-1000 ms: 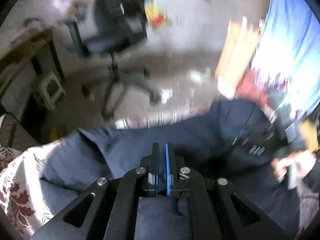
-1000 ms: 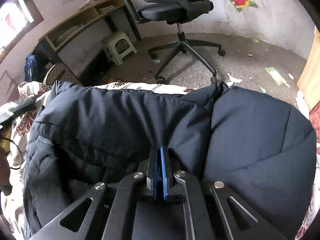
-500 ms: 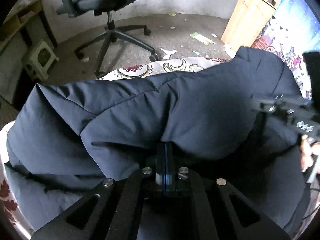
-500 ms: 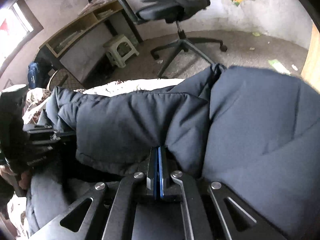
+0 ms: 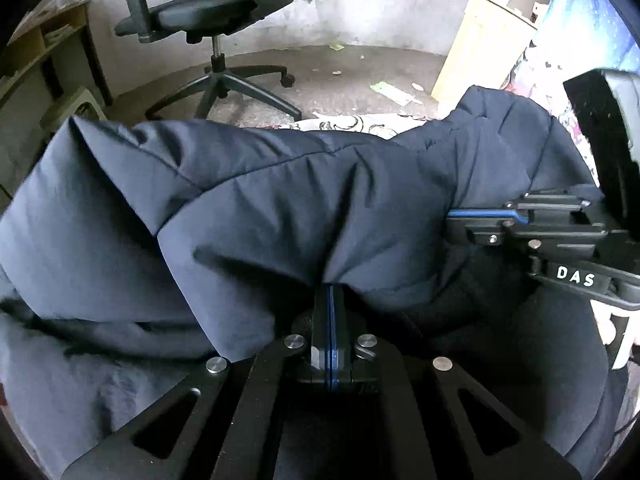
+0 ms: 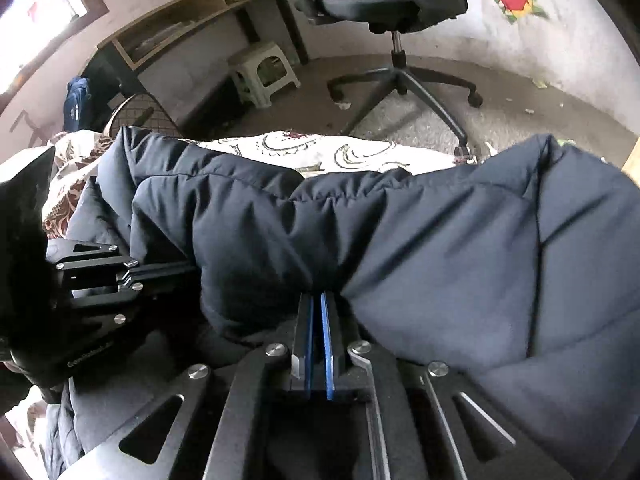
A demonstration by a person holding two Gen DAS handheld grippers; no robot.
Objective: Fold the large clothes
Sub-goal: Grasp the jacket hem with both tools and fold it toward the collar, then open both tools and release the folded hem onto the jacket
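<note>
Since a second ago both hands have come lower over the bed, and the dark puffer jacket [image 5: 280, 208] that was spread out is now doubled over, its folded edge bunched along the front. From the left wrist, the left gripper [image 5: 329, 300] has its blue-lined jaws pressed together on the jacket's folded edge, the cloth swelling up right over the fingertips. Off to the right of that jacket fold the right gripper [image 5: 480, 216] comes in sideways, pinching the same edge farther along. Beyond the jacket, a strip of the patterned bedspread [image 5: 360, 124] shows, then the office chair [image 5: 212, 20] on the grey floor and a pale wooden cabinet [image 5: 480, 48] past the jacket's right end. From the right wrist, the right gripper [image 6: 318, 304] is clamped on the jacket [image 6: 440, 248] too, only a thin slit between its blue pads where the fabric goes in. The left gripper [image 6: 160, 276] reaches in from the jacket's left end. Behind the jacket lie the bedspread [image 6: 320, 152], a small plastic stool [image 6: 266, 72] under a wooden desk [image 6: 192, 12], and the office chair [image 6: 396, 8].
</note>
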